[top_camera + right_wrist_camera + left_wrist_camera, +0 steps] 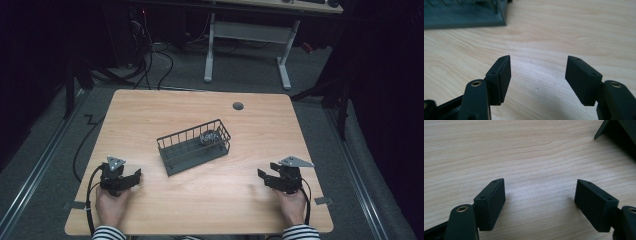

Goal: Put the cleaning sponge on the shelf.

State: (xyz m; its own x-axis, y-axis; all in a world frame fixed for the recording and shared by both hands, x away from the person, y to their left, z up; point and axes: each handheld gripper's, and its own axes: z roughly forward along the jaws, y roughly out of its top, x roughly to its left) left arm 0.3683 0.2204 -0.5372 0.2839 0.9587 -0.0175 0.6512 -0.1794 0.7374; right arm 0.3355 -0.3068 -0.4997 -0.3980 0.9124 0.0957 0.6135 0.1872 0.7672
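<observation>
- A dark wire basket (192,146) is sitting near the middle of the wooden table (150,110), turned at a slant
- A small shiny ball of something (208,136) is lying inside the basket at its right end; it is too small to tell what it is
- The left gripper (131,178) is resting low near the table's front left corner, and a hand (111,202) is holding it from behind
- Its jaws are standing wide apart with nothing between them, just bare wood, as the left gripper view (540,195) is showing
- The right gripper (265,176) is sitting near the front right corner, held by the other hand (292,204)
- Its jaws are also spread wide and holding nothing, as the right gripper view (539,72) is showing
- Both grippers are pointing in toward the basket but are staying well apart from it
- A corner of the basket (461,15) is peeking in at the top left of the right gripper view
- A small round grey cap (238,106) is sitting in the table near its far edge
- Striped sleeves (107,233) are showing at the bottom edge
- Black cables (150,60) are lying on the floor behind the table
</observation>
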